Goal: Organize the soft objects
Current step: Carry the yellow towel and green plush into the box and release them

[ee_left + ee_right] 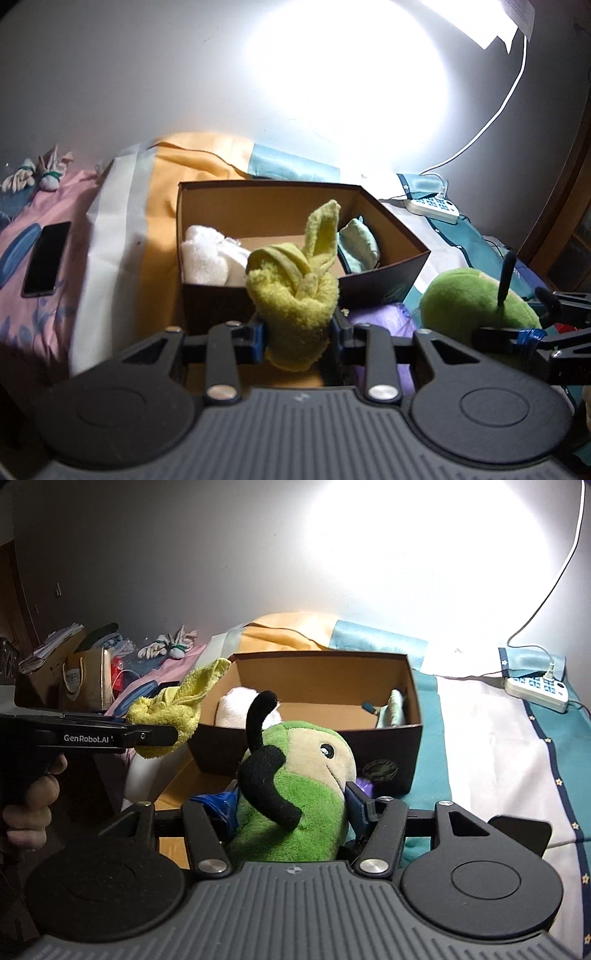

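My left gripper [298, 332] is shut on a knotted yellow-green towel [295, 291] and holds it just before the near wall of an open cardboard box [258, 199]. The towel also shows in the right wrist view [173, 705], left of the box [325, 672]. In the box lie a white towel [207, 254] at the left and a pale teal cloth [358, 243] at the right. My right gripper [291, 805] is shut on a green plush toy [306, 797] with black antennae, near the box's front. The toy shows in the left wrist view [469, 295].
The box stands on a bed with pink, orange and teal bedding. A black phone [46, 254] lies at the left. A white power strip [539, 688] with cable lies at the back right. A purple cloth [380, 317] lies below the box. Bags and clutter [85, 679] stand far left.
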### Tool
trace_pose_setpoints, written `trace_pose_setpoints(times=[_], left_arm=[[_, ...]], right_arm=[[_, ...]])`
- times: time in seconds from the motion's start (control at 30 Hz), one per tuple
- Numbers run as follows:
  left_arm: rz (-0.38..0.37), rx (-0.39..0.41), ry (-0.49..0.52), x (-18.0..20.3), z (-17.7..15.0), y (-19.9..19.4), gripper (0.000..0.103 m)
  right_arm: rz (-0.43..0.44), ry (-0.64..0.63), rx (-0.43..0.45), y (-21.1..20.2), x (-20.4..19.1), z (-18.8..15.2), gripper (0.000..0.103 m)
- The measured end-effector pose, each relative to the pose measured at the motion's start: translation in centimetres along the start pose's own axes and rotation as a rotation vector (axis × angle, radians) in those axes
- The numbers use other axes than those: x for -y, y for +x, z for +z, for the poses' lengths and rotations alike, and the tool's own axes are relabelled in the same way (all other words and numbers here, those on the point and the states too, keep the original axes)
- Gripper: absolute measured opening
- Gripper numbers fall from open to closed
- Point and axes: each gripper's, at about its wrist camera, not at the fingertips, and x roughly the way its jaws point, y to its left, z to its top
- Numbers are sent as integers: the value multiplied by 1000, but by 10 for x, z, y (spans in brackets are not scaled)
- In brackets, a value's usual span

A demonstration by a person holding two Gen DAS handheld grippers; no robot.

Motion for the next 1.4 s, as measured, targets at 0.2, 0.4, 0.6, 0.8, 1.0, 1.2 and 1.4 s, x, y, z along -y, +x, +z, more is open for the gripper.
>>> trace_pose_setpoints(times=[0.2,0.4,0.6,0.8,1.0,1.2,1.4], left_arm=[[55,42,34,12,46,30,32],[137,40,58,12,78,70,33],[224,-18,57,0,88,116,34],[286,-88,29,-16,87,159,34],[333,-138,30,-21,83,183,40],[379,-184,39,-24,77,200,57],[378,-182,11,-25,78,187,61]], right_arm=[[-4,33,57,9,41,48,43],[12,68,150,33,69,97,43],[37,106,124,86,86,120,43],[6,73,21,152,87,117,43],[-55,57,-39,194,87,112,44],[-75,69,-101,222,88,106,49],[22,150,-54,214,98,109,50]])
